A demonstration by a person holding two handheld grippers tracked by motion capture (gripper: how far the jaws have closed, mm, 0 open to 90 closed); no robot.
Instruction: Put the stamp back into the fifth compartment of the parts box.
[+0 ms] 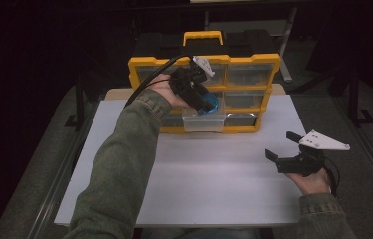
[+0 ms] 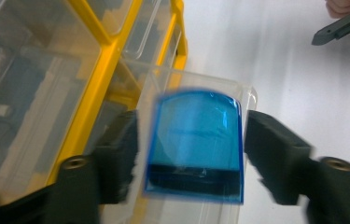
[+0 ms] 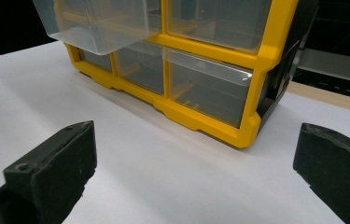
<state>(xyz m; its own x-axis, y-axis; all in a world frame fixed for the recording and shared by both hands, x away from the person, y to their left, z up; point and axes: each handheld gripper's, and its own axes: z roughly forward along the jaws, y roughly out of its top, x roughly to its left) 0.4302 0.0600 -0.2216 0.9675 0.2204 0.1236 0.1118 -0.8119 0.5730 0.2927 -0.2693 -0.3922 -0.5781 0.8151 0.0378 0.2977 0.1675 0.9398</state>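
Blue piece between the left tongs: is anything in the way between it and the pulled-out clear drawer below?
Nothing visible. The blue piece sits between the left tongs, with small gaps to both pads, right above the open drawer of the yellow organizer. The drawer's top is uncovered.

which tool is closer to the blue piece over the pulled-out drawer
Left. The left tool has the blue piece between its jaws, with gaps on both sides, above the open clear drawer. The right tool sits far off, low over the white table, open and empty.
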